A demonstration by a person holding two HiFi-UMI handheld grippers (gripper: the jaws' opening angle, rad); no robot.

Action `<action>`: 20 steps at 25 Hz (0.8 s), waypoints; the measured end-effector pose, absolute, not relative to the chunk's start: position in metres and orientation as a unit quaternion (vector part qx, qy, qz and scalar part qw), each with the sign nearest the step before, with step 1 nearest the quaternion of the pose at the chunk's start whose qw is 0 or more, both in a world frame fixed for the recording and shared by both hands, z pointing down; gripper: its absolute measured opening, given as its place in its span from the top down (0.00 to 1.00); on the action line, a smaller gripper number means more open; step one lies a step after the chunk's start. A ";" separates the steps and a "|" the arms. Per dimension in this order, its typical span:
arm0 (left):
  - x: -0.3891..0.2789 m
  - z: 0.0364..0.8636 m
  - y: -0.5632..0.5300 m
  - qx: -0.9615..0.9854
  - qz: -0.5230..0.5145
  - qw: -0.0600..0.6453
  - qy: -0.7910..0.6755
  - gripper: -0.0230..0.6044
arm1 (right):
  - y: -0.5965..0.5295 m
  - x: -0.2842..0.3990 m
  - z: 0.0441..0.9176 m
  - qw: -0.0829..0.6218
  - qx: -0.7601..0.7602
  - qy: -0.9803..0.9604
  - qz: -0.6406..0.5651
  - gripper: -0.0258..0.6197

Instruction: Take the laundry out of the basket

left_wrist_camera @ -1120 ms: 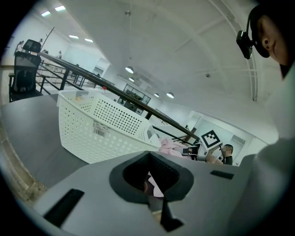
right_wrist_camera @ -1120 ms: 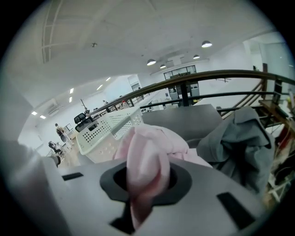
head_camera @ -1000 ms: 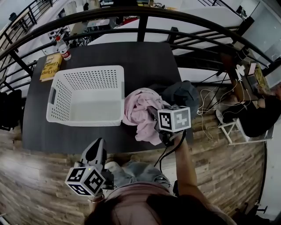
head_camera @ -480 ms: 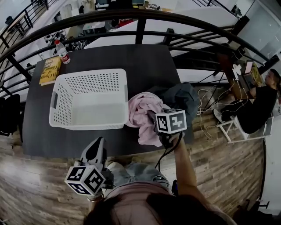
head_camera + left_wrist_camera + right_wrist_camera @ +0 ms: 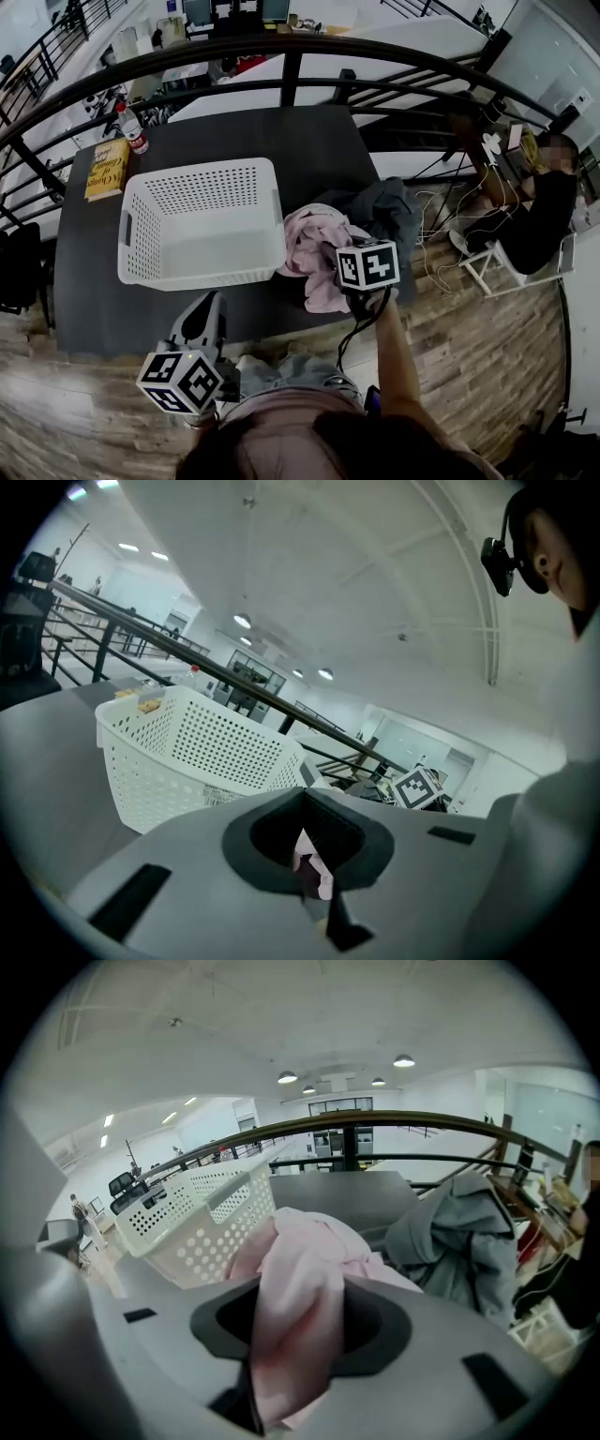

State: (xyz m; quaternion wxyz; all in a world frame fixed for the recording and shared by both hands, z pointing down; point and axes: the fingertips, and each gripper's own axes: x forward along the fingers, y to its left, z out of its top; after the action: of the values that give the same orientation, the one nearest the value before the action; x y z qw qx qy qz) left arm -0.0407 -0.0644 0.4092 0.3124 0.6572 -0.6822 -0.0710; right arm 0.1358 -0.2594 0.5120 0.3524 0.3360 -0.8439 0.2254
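The white perforated laundry basket [image 5: 202, 172] stands on the dark table [image 5: 309, 141] with nothing in it. A pink garment [image 5: 314, 246] lies heaped on the table just right of the basket, and a grey garment [image 5: 384, 211] lies behind it. My right gripper [image 5: 341, 270] points down into the pink heap. Its jaws have just been opening, and a fold of the pink garment [image 5: 300, 1269] still hangs loosely between them. My left gripper [image 5: 204, 315] hovers off the table's near edge, shut, holding nothing. The left gripper view shows the basket [image 5: 187, 752] from the side.
A yellow book [image 5: 106, 157] and a bottle [image 5: 134, 127] sit at the table's far left corner. A black railing [image 5: 291, 56] runs behind the table. A seated person [image 5: 548, 202] and cables are on the wooden floor to the right.
My right gripper stays at the pink heap, its cube a little lower on it. The head view has shifted slightly. My left gripper has hardly moved in the picture.
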 end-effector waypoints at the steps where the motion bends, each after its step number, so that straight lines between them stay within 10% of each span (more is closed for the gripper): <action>1: -0.043 0.407 -0.064 0.660 -0.070 0.311 -0.680 0.97 | -0.258 0.136 0.509 0.349 0.342 -0.843 0.226 0.68; 20: -0.073 0.395 -0.013 0.691 -0.058 0.300 -0.655 0.97 | -0.207 0.150 0.452 0.272 0.452 -0.828 0.187 0.69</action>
State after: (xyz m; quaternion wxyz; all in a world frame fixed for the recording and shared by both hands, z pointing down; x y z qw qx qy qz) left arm -0.0727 -0.0135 0.3950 0.2995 0.6915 -0.6548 -0.0579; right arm 0.1498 -0.2071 0.4518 0.2723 0.4523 -0.8284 0.1870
